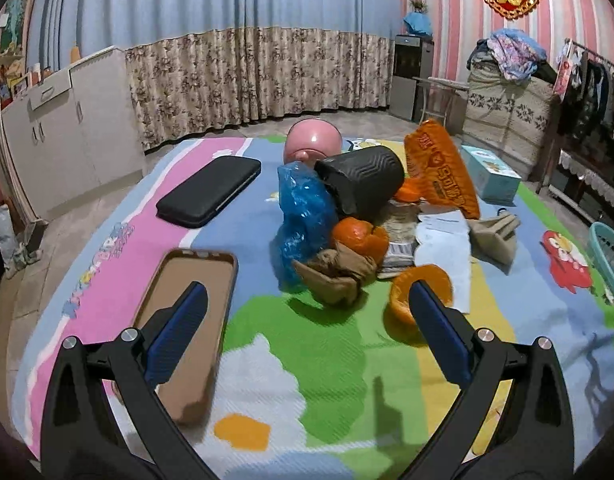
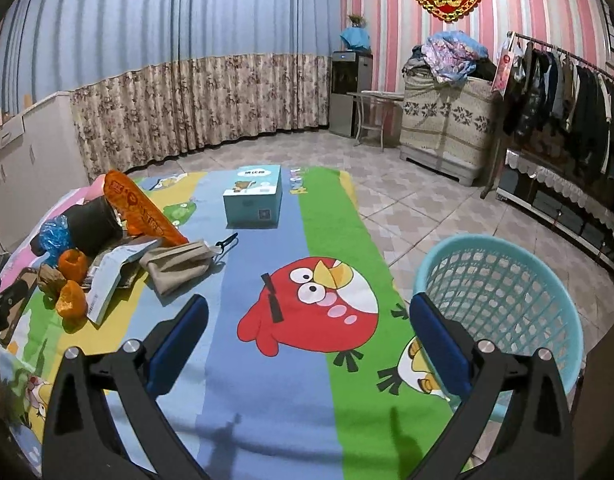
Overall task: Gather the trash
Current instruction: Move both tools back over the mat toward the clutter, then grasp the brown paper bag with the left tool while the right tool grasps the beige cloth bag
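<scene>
A heap of trash lies on the cartoon mat (image 1: 327, 360): a blue plastic bag (image 1: 303, 216), orange peels (image 1: 361, 236) (image 1: 403, 300), a crumpled brown wrapper (image 1: 339, 276), an orange snack bag (image 1: 443, 168), white paper (image 1: 443, 248) and a black cup (image 1: 363, 180) on its side. My left gripper (image 1: 307, 320) is open and empty, just short of the heap. My right gripper (image 2: 307, 336) is open and empty over the mat, with the turquoise mesh basket (image 2: 503, 292) by its right finger. The heap shows at the left in the right wrist view (image 2: 107, 248).
A brown phone case (image 1: 187, 320) and a black case (image 1: 211, 192) lie left of the heap. A pink bowl (image 1: 313, 140) and a light blue box (image 1: 489, 172) sit behind it. A beige folded cloth (image 2: 179, 260) lies on the mat. Cabinets, curtains and a clothes rack line the room.
</scene>
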Demonstrator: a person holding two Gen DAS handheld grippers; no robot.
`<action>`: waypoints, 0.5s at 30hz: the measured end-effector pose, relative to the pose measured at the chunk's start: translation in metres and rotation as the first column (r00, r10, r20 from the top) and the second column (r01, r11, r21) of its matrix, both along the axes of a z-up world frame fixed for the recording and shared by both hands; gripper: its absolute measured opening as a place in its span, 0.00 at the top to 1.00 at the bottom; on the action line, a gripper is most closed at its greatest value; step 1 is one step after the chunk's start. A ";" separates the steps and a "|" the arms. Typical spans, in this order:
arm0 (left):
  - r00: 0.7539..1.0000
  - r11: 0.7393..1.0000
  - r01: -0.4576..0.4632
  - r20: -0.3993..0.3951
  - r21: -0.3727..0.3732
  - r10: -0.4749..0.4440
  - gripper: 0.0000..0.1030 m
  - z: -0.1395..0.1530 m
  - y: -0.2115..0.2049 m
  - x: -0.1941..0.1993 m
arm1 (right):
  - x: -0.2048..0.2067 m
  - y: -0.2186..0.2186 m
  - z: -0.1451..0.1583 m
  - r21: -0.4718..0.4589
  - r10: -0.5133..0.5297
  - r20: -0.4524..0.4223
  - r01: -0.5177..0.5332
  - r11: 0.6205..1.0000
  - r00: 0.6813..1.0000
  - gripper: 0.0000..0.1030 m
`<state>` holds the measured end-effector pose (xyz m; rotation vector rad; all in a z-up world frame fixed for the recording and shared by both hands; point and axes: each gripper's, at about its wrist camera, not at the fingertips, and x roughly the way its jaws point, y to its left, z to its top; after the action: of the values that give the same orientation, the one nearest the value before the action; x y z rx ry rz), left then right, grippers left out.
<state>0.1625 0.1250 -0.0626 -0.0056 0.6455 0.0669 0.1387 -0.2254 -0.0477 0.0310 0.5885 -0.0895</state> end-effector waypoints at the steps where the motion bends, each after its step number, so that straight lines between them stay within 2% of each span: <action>1: 1.000 1.000 0.006 -0.014 0.002 -0.006 0.06 -0.002 0.002 0.007 | 0.001 0.001 -0.001 0.002 0.008 -0.007 -0.008 1.000 1.000 0.04; 3: 0.999 1.000 0.016 -0.035 -0.018 -0.016 0.06 -0.004 0.004 0.016 | 0.004 0.005 -0.005 0.003 0.022 -0.019 -0.022 1.000 1.000 0.04; 7: 0.994 0.995 0.056 -0.088 -0.085 -0.063 0.23 -0.013 0.009 0.037 | 0.010 0.017 -0.009 -0.011 0.050 -0.031 -0.050 0.999 0.998 0.04; 11: 0.989 0.992 0.083 -0.117 -0.091 -0.093 0.35 -0.019 0.003 0.047 | 0.018 0.027 -0.012 -0.026 0.063 -0.045 -0.064 0.998 0.997 0.04; 13: 0.983 0.990 0.110 -0.135 -0.091 -0.122 0.47 -0.022 -0.002 0.051 | 0.021 0.031 -0.014 -0.019 0.074 -0.055 -0.075 0.997 0.996 0.04; 15: 0.980 0.988 0.129 -0.143 -0.081 -0.140 0.50 -0.023 -0.006 0.052 | 0.023 0.036 -0.015 -0.027 0.083 -0.057 -0.084 0.996 0.995 0.04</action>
<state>0.2141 0.1186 -0.0861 -0.0261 0.7954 -0.0872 0.1620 -0.1894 -0.0624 -0.0245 0.6439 -0.0178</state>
